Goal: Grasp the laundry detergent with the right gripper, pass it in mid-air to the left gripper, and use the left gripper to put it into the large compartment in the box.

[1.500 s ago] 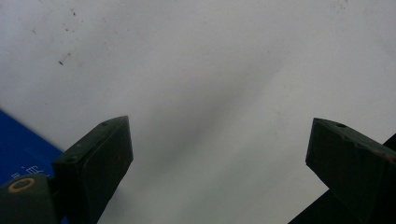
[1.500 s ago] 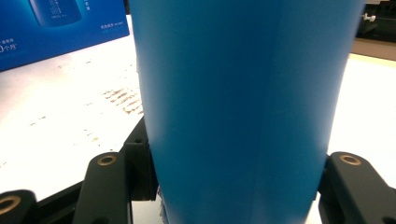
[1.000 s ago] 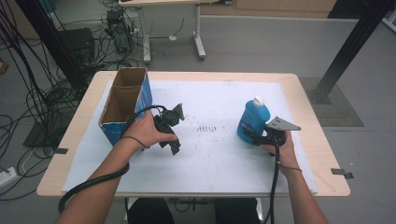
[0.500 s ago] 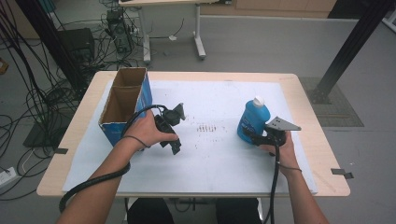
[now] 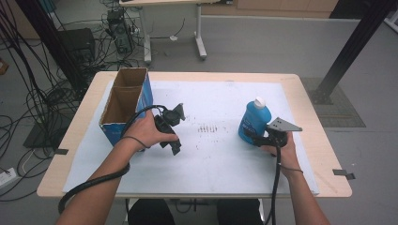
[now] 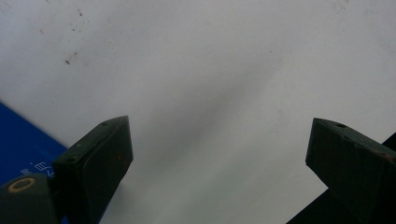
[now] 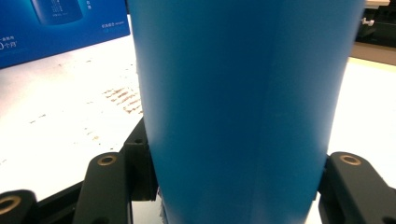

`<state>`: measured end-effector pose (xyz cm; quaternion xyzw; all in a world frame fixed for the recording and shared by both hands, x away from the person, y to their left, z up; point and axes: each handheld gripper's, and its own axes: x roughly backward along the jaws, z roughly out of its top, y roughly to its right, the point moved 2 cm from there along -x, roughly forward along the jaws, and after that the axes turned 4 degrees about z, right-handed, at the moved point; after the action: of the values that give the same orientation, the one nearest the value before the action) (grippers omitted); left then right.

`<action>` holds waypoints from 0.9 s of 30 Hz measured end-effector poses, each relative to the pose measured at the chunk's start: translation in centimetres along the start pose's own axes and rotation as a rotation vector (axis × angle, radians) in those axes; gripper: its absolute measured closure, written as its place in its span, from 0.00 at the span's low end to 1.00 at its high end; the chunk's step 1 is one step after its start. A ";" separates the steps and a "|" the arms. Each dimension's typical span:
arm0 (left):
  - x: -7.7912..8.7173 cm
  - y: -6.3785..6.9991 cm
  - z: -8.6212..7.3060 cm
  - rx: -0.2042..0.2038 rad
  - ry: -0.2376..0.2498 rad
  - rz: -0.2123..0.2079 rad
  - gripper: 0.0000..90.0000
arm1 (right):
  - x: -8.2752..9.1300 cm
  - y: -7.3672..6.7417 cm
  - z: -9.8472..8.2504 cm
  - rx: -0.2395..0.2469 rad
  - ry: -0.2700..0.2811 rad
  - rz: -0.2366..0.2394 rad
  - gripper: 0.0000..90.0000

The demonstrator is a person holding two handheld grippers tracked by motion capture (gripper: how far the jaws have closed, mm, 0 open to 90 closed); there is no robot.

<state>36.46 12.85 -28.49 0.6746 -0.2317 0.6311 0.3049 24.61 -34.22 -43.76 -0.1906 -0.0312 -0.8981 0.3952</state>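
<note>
Gripping a blue bottle [image 5: 253,123] low on its body, right gripper [image 5: 257,138] clamped with 1 jaw on each flank, as seen close up in the right gripper view [image 7: 243,93]. Standing upright on the white mat [image 5: 220,154], white cap on top, long axis vertical, at the right half of the table [image 5: 309,93]. Lying to the left across the mat, well apart from the bottle: an open cardboard box [image 5: 126,104] with blue printed sides, mouth facing up, long axis running away from the person. Resting just beside the box's near right corner: left gripper [image 5: 174,132], jaws spread wide and holding nothing, pointed down at bare mat in the left gripper view [image 6: 215,140], with a sliver of the blue box side at the lower left [image 6: 23,149]. Judged relation for the coming move: bottle held by the right hand, box lying leftward and slightly farther from the person, nearer the left hand; likely a lift and a leftward carry over the stained patch [image 5: 209,129] at mid-mat, keeping the bottle upright to clear the box rim.
</note>
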 end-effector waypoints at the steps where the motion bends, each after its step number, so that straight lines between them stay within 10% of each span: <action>1: 0.0 0.0 0.0 0.000 0.000 -0.001 0.09 | 0.0 0.0 0.0 -0.003 -0.001 0.000 0.46; 27: 1.4 0.2 -0.5 -0.008 0.026 0.006 0.09 | -0.7 -1.1 2.4 0.037 0.003 0.172 0.46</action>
<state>36.10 13.18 -27.08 0.6644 -0.2323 0.6399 0.3085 25.02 -32.47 -41.72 -0.1839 -0.0305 -0.8604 0.4744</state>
